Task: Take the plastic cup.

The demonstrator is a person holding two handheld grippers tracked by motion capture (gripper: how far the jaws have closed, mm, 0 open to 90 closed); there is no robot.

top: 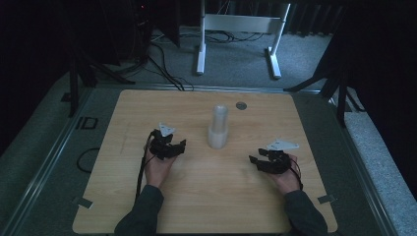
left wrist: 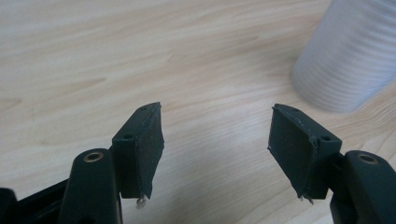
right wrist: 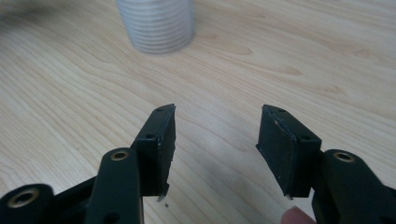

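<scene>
A tall stack of translucent white ribbed cups [top: 218,126] stands upside down near the middle of the wooden table [top: 206,201]. My left gripper [top: 182,144] rests on the table left of the stack and points toward it, jaws apart and empty. In the left gripper view, the left gripper [left wrist: 217,109] has the stack [left wrist: 348,56] ahead and to the right, beyond the tips. My right gripper [top: 253,160] lies right of the stack and points left, also open with nothing in it. The right gripper view has the stack [right wrist: 156,23] ahead and left of the right gripper [right wrist: 218,109].
A small grey round disc [top: 240,105] is set in the table top behind the stack. Past the far edge stands a white frame with two legs [top: 238,29], with cables [top: 167,69] on the carpet. Dark stands flank both sides of the table.
</scene>
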